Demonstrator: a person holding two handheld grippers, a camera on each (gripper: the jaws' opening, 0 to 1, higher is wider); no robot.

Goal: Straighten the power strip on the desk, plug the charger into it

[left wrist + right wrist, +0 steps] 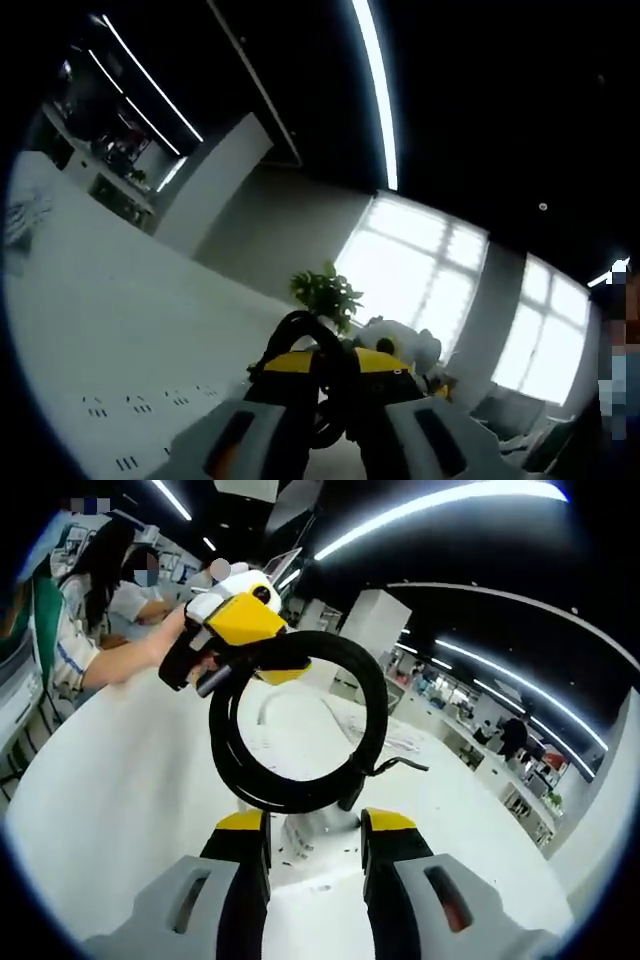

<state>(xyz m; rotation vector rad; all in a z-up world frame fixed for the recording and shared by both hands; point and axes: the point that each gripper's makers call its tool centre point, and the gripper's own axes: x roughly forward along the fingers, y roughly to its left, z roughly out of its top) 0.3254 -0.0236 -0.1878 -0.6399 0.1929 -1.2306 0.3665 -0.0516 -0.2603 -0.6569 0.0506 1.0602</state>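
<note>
L gripper [235, 630] is clamping the coiled black rubber power cord [300, 725] aloft over the white desk [120, 780]; R gripper [315, 825], jaws apart w/ nothing between, is waiting below. White power strip [320, 830] is lying beyond them. Plugging-in apparently not begun.

Right gripper [313, 825]: two black jaws capped with yellow tips, mounted on grey moulded bodies bearing dark oval recesses.
Left gripper [335, 375]: black jaws with yellow pads, grey moulded bodies, dark oval slots; in the right gripper view [232, 630] it showed a yellow-and-white head on a black handle.
</note>
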